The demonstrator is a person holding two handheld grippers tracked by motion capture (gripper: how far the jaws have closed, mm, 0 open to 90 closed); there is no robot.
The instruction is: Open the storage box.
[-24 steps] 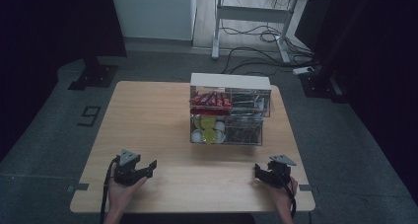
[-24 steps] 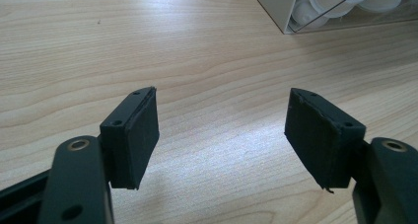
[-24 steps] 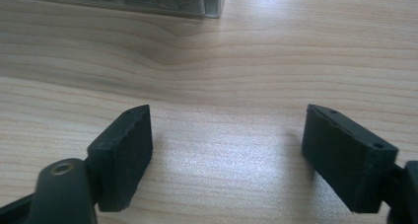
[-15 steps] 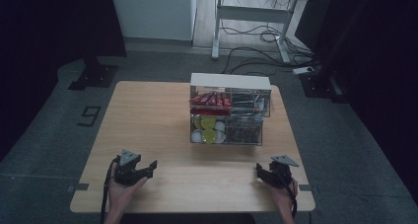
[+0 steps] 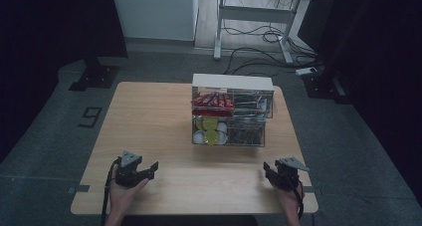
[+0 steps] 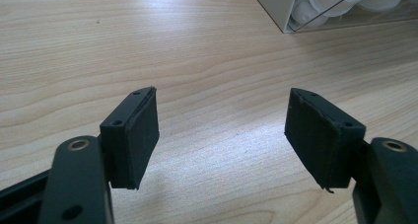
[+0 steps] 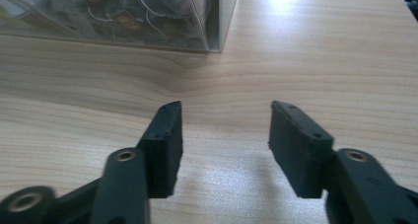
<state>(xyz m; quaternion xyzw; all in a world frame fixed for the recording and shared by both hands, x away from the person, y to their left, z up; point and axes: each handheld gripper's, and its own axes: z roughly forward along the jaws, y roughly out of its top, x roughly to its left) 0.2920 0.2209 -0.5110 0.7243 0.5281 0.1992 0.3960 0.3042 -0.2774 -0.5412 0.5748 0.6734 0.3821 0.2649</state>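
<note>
A clear two-tier organizer box [image 5: 231,111] with a white top stands at the middle back of the wooden table [image 5: 149,116]. Its upper tier holds red packets [image 5: 213,101] and dark sachets; the lower tier holds round white and green capsules [image 5: 209,131] and more dark sachets. My left gripper [image 5: 152,167] rests near the front left edge, open and empty, its jaws [image 6: 222,130] over bare wood. My right gripper [image 5: 267,170] rests near the front right edge, open and empty [image 7: 224,135]. The box's lower corner [image 7: 212,21] lies just ahead of it, tea-bag sachets [image 7: 123,17] visible inside.
A hand holds each gripper from the table's near edge. The box's white corner and capsules [image 6: 320,7] appear at the top right of the left gripper view. Beyond the table stand a white desk frame [image 5: 259,17], floor cables and a dark stand base [image 5: 94,76].
The right gripper has shifted slightly toward the near edge of the table. The left gripper has not moved.
</note>
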